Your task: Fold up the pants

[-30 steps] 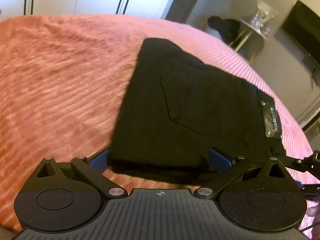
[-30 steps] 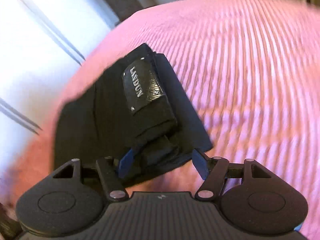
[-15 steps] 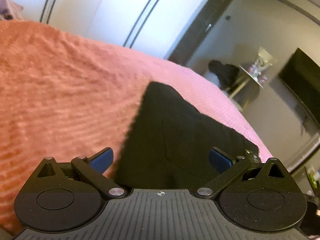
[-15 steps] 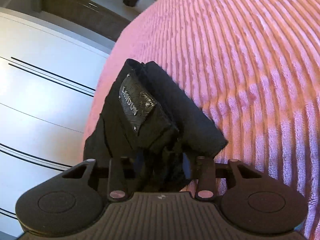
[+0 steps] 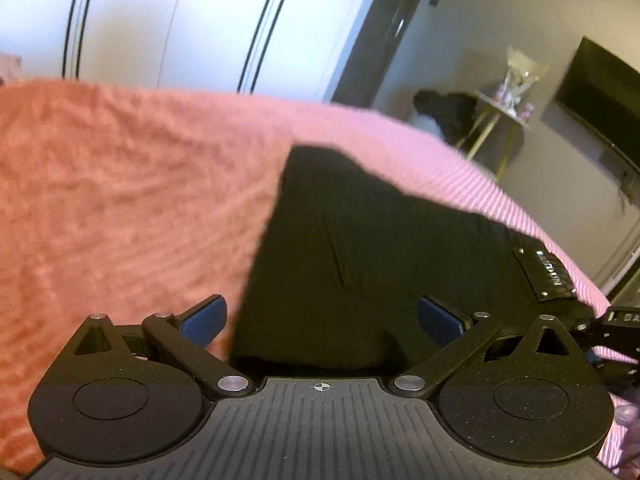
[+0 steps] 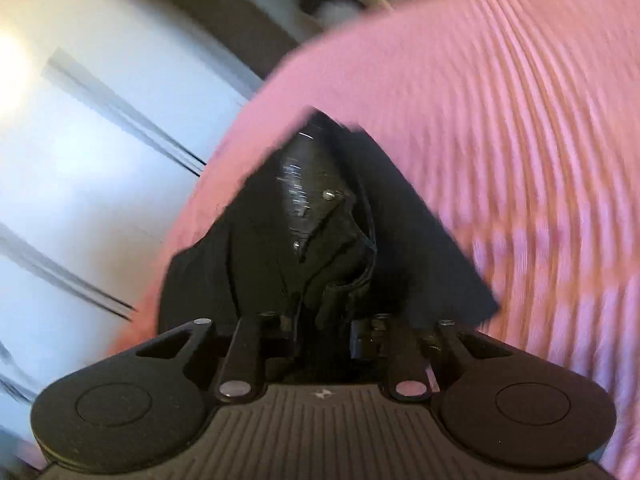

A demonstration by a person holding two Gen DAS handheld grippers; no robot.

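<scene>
Black folded pants [image 5: 360, 248], leather waistband patch [image 5: 546, 272] visible, lying on pink ribbed bedspread [image 5: 120, 200]; left hand-held gripper [image 5: 320, 316] spread wide, blue pads either side of the near folded edge; right hand-held gripper [image 6: 324, 328] clamped on the bunched waistband end.

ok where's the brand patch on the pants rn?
The brand patch sits at the right end of the folded black pants on the pink bedspread in the left wrist view, just ahead of the right gripper, which is shut on that end.
</scene>
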